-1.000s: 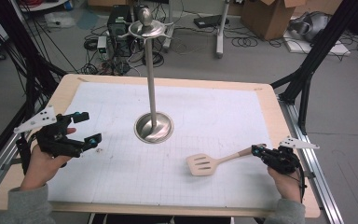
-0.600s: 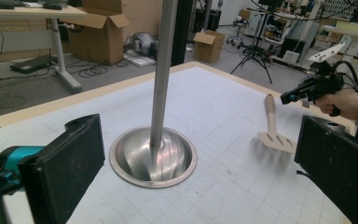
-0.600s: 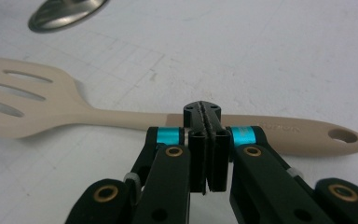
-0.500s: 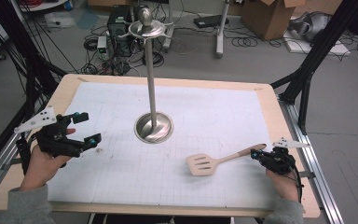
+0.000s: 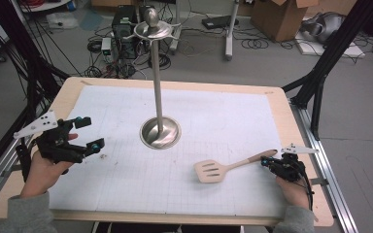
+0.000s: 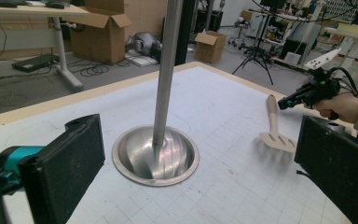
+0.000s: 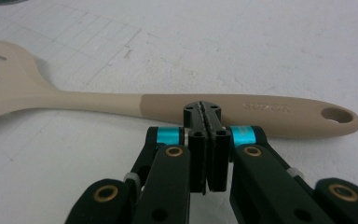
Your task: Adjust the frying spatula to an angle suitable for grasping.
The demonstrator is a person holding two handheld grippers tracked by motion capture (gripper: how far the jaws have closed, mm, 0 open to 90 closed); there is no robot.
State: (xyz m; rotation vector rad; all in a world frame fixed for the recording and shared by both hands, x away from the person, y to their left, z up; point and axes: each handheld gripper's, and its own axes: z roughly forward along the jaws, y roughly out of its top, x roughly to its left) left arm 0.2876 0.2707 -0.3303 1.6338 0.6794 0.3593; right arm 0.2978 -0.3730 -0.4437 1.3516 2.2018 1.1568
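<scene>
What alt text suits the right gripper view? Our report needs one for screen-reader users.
The right gripper, jaws shut together with nothing between them, points at the handle of a beige slotted spatula lying flat on a white gridded mat. The handle's hanging hole is at right, the blade at left.

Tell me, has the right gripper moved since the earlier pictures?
Yes, a little. The right gripper, jaws shut, has shifted slightly toward the person's edge of the table, and is now nearer the tan spatula handle's end.
</scene>
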